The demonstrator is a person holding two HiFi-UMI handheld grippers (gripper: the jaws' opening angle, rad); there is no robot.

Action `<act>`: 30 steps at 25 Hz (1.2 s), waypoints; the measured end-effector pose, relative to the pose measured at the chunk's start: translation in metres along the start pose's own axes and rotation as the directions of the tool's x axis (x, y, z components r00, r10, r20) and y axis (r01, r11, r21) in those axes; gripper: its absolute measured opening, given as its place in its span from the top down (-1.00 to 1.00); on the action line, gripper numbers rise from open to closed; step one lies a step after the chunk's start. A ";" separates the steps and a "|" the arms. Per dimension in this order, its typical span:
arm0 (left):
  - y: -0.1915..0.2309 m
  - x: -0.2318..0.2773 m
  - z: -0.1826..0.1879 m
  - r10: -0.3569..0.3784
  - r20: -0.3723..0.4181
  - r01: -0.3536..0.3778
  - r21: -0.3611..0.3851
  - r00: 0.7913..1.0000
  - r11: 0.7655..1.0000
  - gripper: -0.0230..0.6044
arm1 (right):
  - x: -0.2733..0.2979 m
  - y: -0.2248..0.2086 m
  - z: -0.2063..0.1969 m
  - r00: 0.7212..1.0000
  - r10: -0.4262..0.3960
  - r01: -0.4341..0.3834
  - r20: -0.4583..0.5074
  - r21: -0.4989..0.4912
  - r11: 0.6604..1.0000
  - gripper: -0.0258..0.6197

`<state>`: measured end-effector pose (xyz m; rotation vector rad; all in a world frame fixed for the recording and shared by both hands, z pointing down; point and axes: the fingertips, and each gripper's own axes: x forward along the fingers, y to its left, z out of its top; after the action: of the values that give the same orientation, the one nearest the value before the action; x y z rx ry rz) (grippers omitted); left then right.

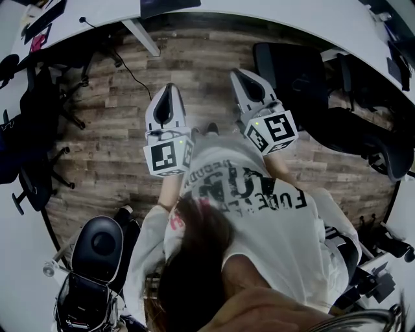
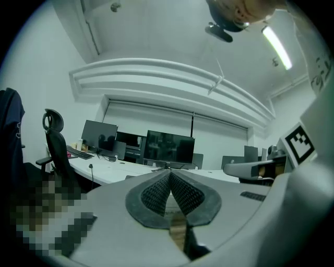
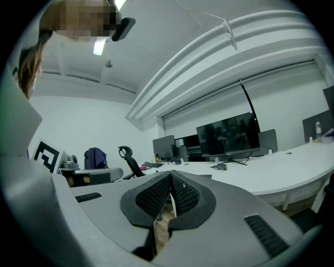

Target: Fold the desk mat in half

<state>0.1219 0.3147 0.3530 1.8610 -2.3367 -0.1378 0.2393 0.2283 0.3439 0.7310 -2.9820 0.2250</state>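
Note:
No desk mat shows in any view. In the head view my left gripper (image 1: pixel 170 88) and right gripper (image 1: pixel 238 73) are held side by side in front of the person's white printed shirt (image 1: pixel 259 201), above a wooden floor (image 1: pixel 123 149). Both point forward. In the left gripper view the left gripper (image 2: pixel 169 173) has its ribbed pads (image 2: pixel 154 195) pressed together with nothing between them. In the right gripper view the right gripper (image 3: pixel 171 177) is likewise shut and empty, pads (image 3: pixel 154 197) touching at the tips.
A curved white desk (image 1: pixel 292 19) runs along the far side, with dark monitors (image 2: pixel 168 147) (image 3: pixel 227 136) on it. Black office chairs stand at the right (image 1: pixel 298 78) and left (image 1: pixel 32 130). A dark rounded device (image 1: pixel 97 243) sits at the lower left.

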 end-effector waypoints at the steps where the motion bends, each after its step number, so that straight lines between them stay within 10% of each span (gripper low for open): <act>1: 0.000 0.000 -0.001 0.000 0.000 0.000 -0.001 1.000 1.000 0.92 | 0.000 0.000 0.000 1.000 0.004 -0.004 -0.001 -0.005 1.000 0.92; 30: 0.071 0.073 -0.005 -0.049 -0.053 0.046 -0.067 0.997 0.997 0.92 | 0.089 -0.034 0.010 0.998 -0.070 0.070 -0.006 0.039 0.997 0.92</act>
<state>0.0384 0.2602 0.3736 1.8661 -2.2260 -0.1653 0.1763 0.1561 0.3470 0.8366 -2.9492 0.2814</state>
